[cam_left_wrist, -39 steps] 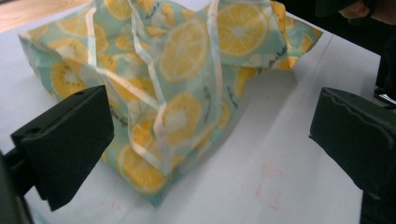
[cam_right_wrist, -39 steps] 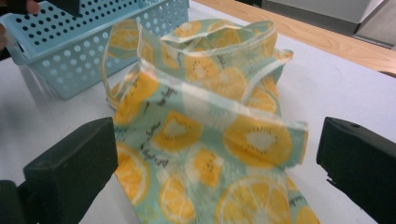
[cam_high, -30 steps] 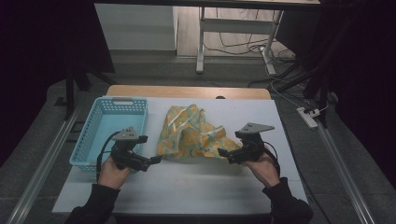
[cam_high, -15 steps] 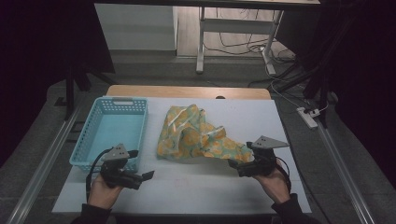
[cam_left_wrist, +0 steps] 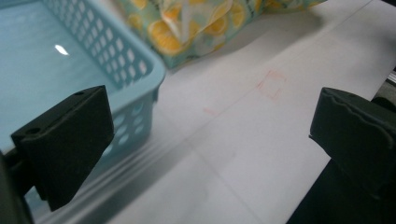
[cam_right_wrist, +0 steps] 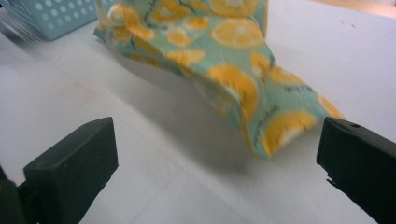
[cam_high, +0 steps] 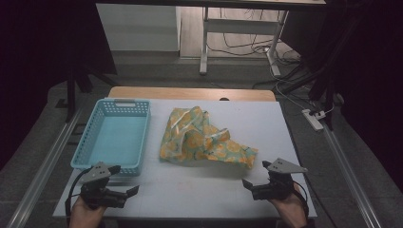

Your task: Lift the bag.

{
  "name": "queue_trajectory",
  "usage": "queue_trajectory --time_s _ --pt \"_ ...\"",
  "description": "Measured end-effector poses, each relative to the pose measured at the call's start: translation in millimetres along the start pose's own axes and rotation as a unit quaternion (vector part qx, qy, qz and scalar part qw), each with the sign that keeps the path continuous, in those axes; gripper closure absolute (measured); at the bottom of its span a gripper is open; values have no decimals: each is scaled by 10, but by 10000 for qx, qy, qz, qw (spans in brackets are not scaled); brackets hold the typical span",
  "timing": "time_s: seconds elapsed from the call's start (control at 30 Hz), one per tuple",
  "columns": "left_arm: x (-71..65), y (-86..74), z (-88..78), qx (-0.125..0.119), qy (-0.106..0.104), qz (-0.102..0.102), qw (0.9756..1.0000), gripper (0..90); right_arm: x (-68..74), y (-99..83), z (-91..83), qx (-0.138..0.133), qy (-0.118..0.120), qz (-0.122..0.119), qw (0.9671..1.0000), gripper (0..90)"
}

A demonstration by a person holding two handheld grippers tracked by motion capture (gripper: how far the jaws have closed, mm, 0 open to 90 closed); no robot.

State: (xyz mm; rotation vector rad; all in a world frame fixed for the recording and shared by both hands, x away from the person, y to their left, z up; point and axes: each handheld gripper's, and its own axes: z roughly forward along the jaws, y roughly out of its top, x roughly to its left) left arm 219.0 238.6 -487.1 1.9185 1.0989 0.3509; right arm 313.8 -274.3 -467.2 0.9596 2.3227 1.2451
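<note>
Cloth (cam_high: 202, 140) printed with orange slices on green lies crumpled at the middle of the white desk (cam_high: 285, 128) in the high view, with one corner trailing toward 4 o'clock. A light blue basket (cam_high: 115, 135) stands just beside it at 9 o'clock, apart from the cloth. The left tool (cam_high: 130, 191) sits at 7 o'clock near the desk's front edge, below the basket, its jaws spread and holding nothing. The right tool (cam_high: 247, 184) sits at 5 o'clock, jaws also spread, pointing toward the cloth's trailing corner but clear of it.

From the left gripper view, the left tool (cam_left_wrist: 210, 140) shows its two black jaws wide apart over bare desk surface. The basket (cam_left_wrist: 121, 65) fills the 10 o'clock area, and the cloth (cam_left_wrist: 196, 23) lies at 12 o'clock beyond it.

From the right gripper view, the right tool (cam_right_wrist: 217, 154) has its jaws wide apart with nothing between them. The cloth (cam_right_wrist: 233, 56) rises at 12 o'clock, its nearest corner reaching toward 2 o'clock, near the jaw on that side. A corner of the basket (cam_right_wrist: 46, 16) shows at 10 o'clock.
</note>
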Motion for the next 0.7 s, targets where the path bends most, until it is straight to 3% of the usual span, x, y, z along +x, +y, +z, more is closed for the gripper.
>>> queue_trajectory --time_s 0.27,0.43,0.7 --pt "35 -254 -50 213 162 -146 9995 0 -46 -264 -178 103 -199 310 9993 0" --pt "90 -387 -46 464 441 -196 9978 0 -48 -379 -221 377 -388 266 9982 0" --pt "120 -405 -46 584 507 -304 9965 0 -64 -511 -197 869 -464 297 9947 0"
